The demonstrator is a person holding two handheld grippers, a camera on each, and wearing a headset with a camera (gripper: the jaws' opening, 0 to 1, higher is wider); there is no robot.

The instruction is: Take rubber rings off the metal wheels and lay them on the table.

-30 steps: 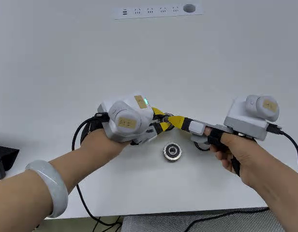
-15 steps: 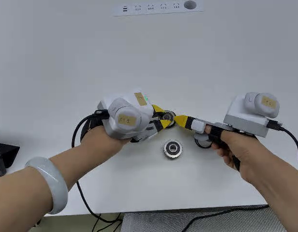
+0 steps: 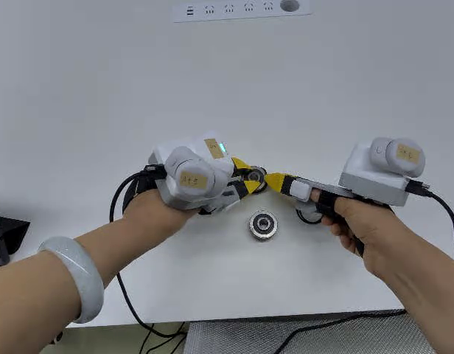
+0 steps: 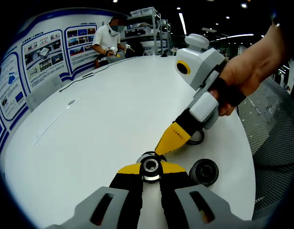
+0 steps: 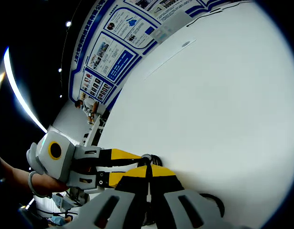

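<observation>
My left gripper [image 3: 248,184] is shut on a small metal wheel [image 3: 254,178] and holds it just above the white table [image 3: 212,88]. The same wheel [image 4: 151,165] sits between that gripper's yellow jaw tips in the left gripper view. From the right, my right gripper [image 3: 268,178] meets the wheel with its jaws pressed together on the thin black rubber ring [image 5: 151,157] at the wheel's edge. A second wheel [image 3: 263,224] with its black ring lies flat on the table below them. One loose rubber ring [image 3: 306,216] lies on the table, partly hidden under my right gripper.
A white power strip [image 3: 242,10] lies at the table's far edge. Black cables [image 3: 122,199] trail from the left gripper over the front edge. A dark object [image 3: 2,240] sits at the far left. People stand at shelves [image 4: 111,38] far behind the table.
The right gripper has drawn back slightly to the right, so more of the held wheel shows. Both grippers sit a little higher in the picture. The wheel on the table has not moved.
</observation>
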